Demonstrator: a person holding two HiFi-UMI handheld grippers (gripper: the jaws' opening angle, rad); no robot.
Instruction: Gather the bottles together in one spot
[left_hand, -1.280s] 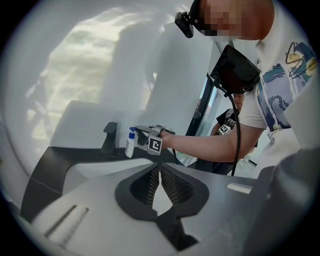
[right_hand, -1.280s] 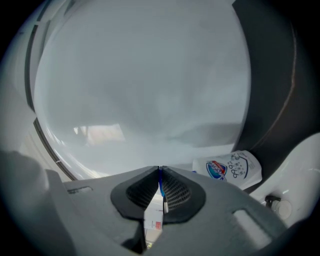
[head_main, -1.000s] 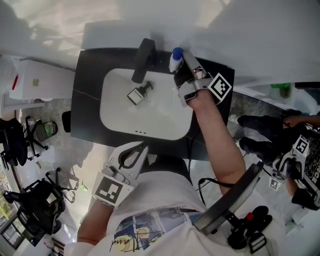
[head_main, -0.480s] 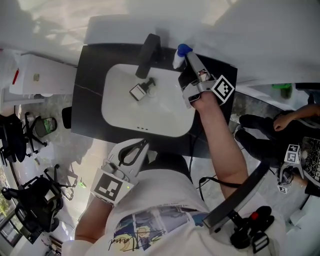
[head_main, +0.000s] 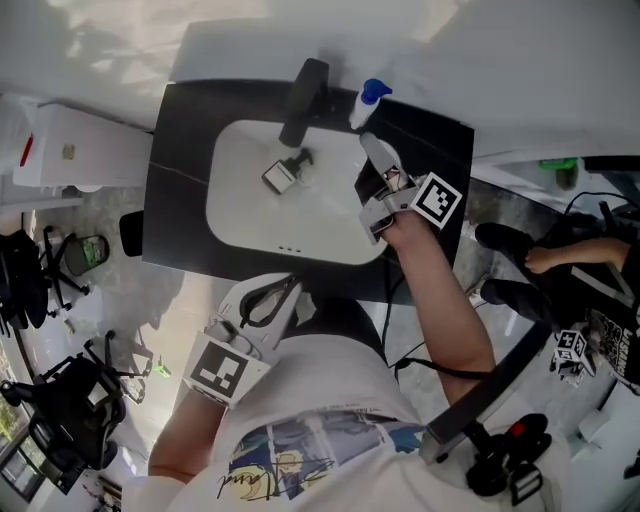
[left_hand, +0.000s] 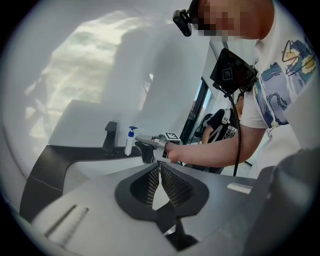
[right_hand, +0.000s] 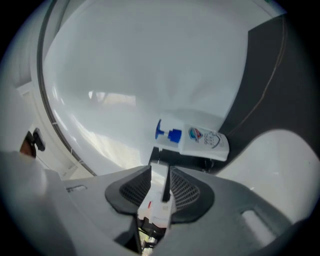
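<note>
White blue-capped bottle stands upright beside black faucet

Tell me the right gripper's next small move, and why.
Probably swing the right gripper toward the small bottle lying in the basin. Its jaws have just been opening, nothing stands between them, and the pump bottle stands upright, apart from them, beside the faucet; the other one is not yet gathered.
</note>
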